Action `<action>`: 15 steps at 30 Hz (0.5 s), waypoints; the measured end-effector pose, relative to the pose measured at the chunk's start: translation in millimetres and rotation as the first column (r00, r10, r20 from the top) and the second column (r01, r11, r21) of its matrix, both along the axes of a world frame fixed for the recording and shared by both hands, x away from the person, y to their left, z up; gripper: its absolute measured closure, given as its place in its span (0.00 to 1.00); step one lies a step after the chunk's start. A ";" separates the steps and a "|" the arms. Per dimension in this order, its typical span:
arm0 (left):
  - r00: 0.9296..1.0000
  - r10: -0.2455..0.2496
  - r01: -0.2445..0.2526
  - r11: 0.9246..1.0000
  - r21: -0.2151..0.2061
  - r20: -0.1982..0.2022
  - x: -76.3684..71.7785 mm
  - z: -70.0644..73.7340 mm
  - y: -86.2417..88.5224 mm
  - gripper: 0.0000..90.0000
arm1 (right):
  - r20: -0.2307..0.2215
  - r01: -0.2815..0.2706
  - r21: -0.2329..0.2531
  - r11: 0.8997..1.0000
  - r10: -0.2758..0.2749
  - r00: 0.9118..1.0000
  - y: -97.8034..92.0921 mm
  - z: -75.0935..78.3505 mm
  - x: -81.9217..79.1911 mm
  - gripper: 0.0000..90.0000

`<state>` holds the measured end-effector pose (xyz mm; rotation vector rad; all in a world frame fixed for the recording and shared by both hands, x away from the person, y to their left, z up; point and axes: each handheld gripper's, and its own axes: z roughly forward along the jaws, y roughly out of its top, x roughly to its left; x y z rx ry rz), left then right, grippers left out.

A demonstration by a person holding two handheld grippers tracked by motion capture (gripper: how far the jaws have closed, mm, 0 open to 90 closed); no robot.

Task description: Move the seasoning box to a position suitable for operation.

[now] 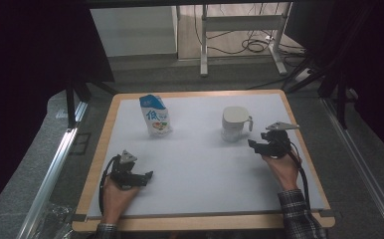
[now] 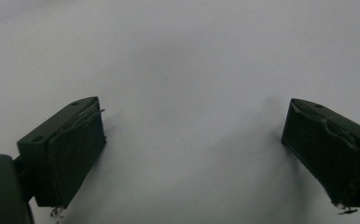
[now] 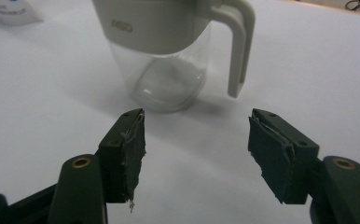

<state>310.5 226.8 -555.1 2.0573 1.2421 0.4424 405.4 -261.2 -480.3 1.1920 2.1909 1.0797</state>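
Observation:
A clear jug with a white top and white handle [image 1: 236,122] stands upright on the white table mat [image 1: 200,164], right of centre; close up, the jug [image 3: 169,51] looks empty. A blue and white pouch [image 1: 155,115] stands upright to its left. My right gripper [image 1: 254,144] is open just in front of the jug's handle side, and in its own view the right gripper [image 3: 197,149] holds nothing. My left gripper [image 1: 149,176] rests low at the front left, and the left gripper [image 2: 192,149] is open over bare mat.
The mat lies on a wooden table [image 1: 93,174] with the edge close on all sides. Beyond the far edge stand a desk frame [image 1: 240,30] and floor cables [image 1: 254,46]. A corner of the pouch [image 3: 10,11] shows at the upper left of the right gripper view.

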 end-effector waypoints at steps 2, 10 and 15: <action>1.000 0.000 0.000 1.000 0.000 0.000 0.0 0.0 0.0 0.06 | 0.008 0.010 0.001 1.000 -0.010 1.000 -0.5 -0.6 2.2 0.41; 1.000 0.000 0.000 1.000 -0.001 0.000 0.0 0.0 0.0 0.06 | 0.018 0.048 -0.027 0.998 -0.048 0.999 2.8 -1.4 12.5 0.41; 1.000 0.000 0.000 1.000 -0.001 0.000 0.0 0.0 0.0 0.06 | -0.007 0.063 0.020 0.998 -0.063 0.998 2.8 -0.1 21.4 0.43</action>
